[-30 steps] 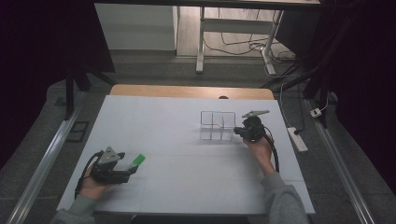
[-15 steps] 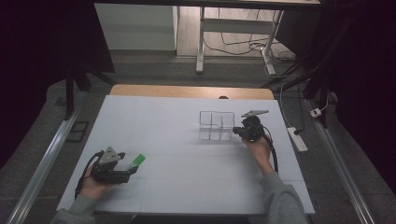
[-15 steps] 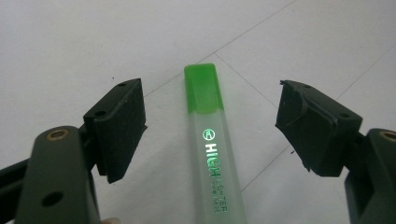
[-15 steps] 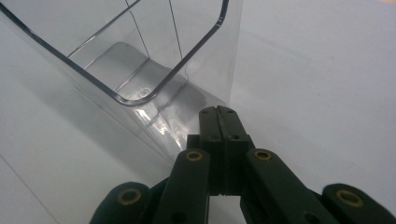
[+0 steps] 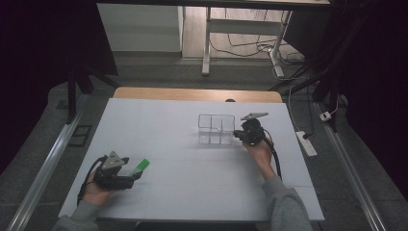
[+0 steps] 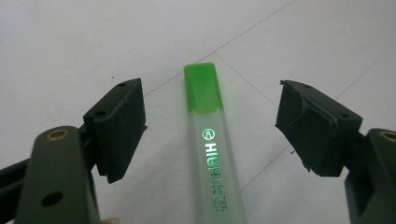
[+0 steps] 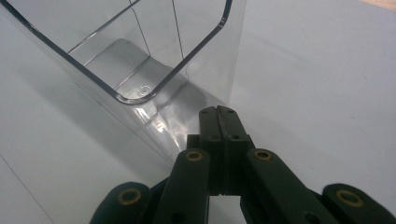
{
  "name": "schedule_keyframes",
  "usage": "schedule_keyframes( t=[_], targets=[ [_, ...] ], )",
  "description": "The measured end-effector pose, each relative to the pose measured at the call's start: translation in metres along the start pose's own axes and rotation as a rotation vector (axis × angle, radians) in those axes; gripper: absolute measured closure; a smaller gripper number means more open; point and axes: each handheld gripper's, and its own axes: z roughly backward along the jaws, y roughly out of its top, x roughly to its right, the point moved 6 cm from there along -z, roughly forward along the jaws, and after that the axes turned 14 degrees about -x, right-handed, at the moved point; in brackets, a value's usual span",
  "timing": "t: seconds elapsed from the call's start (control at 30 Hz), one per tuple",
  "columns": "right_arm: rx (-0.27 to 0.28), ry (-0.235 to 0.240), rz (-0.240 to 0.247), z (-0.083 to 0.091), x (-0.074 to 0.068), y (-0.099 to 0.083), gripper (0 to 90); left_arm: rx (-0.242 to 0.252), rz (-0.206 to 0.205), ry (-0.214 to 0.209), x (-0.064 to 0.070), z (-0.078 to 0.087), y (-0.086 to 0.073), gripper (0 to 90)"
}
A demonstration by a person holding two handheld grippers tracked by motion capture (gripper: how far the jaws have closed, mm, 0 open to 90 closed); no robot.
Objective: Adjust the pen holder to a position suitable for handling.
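Left tool (image 6: pixel 210 126) released, jaws spread wide, ribbed black rubber pads (image 6: pixel 122 126) on both sides of a green highlighter (image 6: pixel 211 154), neither pad touching it. Highlighter: flat-sided, frosted translucent barrel with glowing green "HIGH" print, solid green cap pointing to the top of the left gripper view; lies flat on the bench (image 6: pixel 70 42). In the high view the left tool (image 5: pixel 126 172) sits lower left of frame, held by a hand (image 5: pixel 96 192), highlighter (image 5: pixel 139 166) poking out toward the upper right.

Right tool (image 7: pixel 217 114) clenched, jaws pressed flat together, nothing between them; black matte links with brass-coloured rivets. Tip just beside the lower corner of a clear plastic organizer box (image 7: pixel 140 70), contact unclear. Box: glossy, thin walls, rounded rim corners, inner dividers, standing upright. High view: right tool (image 5: pixel 239 134) at centre-right, at the right side of the organizer (image 5: pixel 216 129), which has four compartments.

Bench surface white, smooth, matte, with thin seam lines; wood edge (image 5: pixel 192 94) at the far side.
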Motion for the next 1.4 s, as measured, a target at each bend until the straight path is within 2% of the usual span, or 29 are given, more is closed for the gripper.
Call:
schedule_keyframes(
  t=[0.8,1.4],
  targets=[
    [-0.004,0.027,0.056,-0.016,-0.031,0.021,89.4,-0.002,-0.005,-0.003,0.001,0.0,0.0,23.5],
    [-0.001,0.041,0.082,-0.025,-0.046,0.032,89.4,-0.003,-0.004,0.0,0.0,0.0,0.0,23.6]
  ],
)
